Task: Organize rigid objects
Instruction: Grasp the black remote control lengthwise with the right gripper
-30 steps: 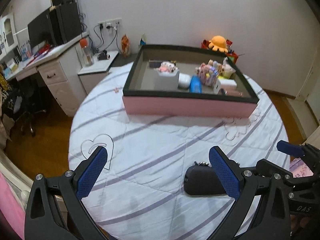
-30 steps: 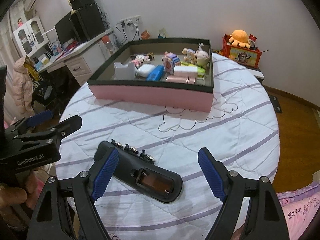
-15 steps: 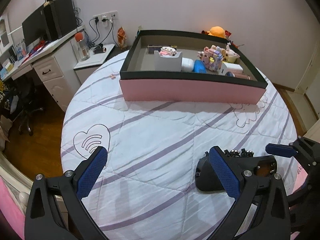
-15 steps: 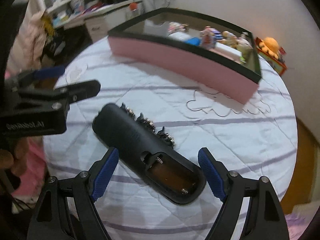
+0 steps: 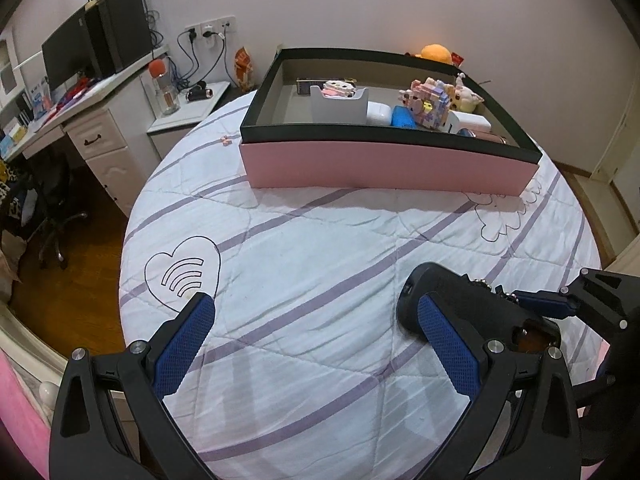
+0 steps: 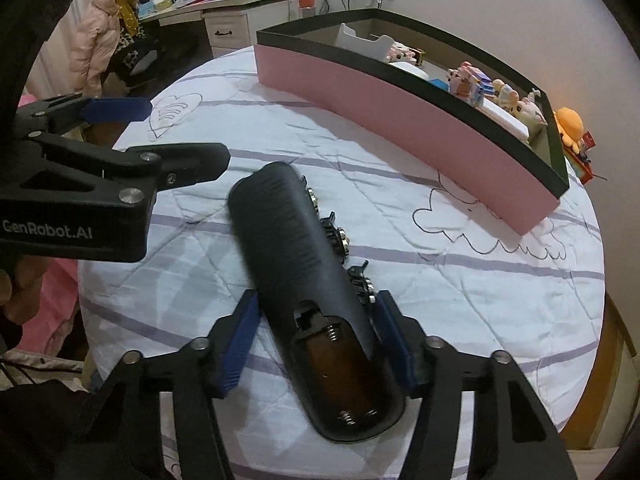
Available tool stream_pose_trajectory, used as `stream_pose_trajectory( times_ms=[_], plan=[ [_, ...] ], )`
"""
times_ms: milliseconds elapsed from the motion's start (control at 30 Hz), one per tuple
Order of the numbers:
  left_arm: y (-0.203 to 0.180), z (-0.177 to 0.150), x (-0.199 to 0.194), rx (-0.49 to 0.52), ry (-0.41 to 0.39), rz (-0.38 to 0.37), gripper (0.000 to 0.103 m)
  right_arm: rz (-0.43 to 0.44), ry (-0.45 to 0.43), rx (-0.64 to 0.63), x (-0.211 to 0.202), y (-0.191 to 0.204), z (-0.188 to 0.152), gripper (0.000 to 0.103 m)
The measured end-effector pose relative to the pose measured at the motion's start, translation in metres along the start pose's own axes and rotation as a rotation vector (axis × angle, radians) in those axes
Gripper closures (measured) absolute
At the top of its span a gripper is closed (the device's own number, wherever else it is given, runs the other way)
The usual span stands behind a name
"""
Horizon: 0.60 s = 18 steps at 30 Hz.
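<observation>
A black device [image 6: 288, 232] with an open battery compartment and metal knobs along one side lies on the quilted round table [image 6: 460, 280]. My right gripper [image 6: 318, 320] straddles its near end; the jaws are closing and both blue pads touch its sides. From the left wrist the device [image 5: 452, 288] shows at the right, with one of the right gripper's fingers [image 5: 540, 305] against it. My left gripper [image 5: 316, 308] hovers open over bare quilt, just left of the device, holding nothing. The pink box with a black rim [image 5: 380, 164] stands at the far side.
The pink box [image 6: 400, 120] holds several toys and small boxes. An orange plush [image 6: 570, 122] sits behind it. A desk with a monitor [image 5: 72, 60] and a chair [image 5: 52, 208] stand left of the table over wooden floor. The table edge curves close on both sides.
My right gripper has rolled and come down over the black device, and its jaws have narrowed from wide apart to touching the device's sides. The left gripper has sunk slightly.
</observation>
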<state>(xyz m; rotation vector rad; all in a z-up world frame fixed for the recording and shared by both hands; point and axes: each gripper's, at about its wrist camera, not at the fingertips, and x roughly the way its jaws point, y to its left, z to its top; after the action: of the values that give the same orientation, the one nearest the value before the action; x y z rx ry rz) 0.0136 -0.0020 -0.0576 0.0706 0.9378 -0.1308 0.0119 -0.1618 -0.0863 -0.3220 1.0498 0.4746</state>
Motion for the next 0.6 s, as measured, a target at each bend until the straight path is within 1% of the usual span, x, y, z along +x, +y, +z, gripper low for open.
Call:
stream_pose_trajectory(
  times_ms=[133,333,400,467,500,567,600],
  plan=[
    [-0.001,-0.001,0.001,0.004,0.002,0.000,0.001,0.005,0.005,-0.004,-0.001,0.000,0.000,0.046],
    [-0.002,-0.001,0.001,0.004,0.004,0.001,0.001,0.012,-0.012,-0.032,0.004,0.002,0.003,0.045],
    [-0.001,-0.001,0.001,0.002,0.006,0.002,0.001,0.014,-0.019,-0.036,0.004,0.002,0.002,0.047],
    [-0.001,-0.002,0.001,0.001,0.007,0.002,0.001,0.020,-0.024,-0.029,0.003,0.001,0.002,0.054],
    [-0.001,-0.002,0.001,0.000,0.006,0.003,0.001,0.021,-0.026,-0.021,0.001,0.000,0.001,0.055],
    [0.000,-0.002,0.001,-0.001,0.006,0.004,0.001,0.039,-0.035,0.008,-0.003,-0.005,-0.002,0.059],
    [0.000,-0.002,0.001,-0.002,0.005,0.004,0.001,0.055,-0.041,0.035,-0.006,-0.010,-0.004,0.059]
  ],
)
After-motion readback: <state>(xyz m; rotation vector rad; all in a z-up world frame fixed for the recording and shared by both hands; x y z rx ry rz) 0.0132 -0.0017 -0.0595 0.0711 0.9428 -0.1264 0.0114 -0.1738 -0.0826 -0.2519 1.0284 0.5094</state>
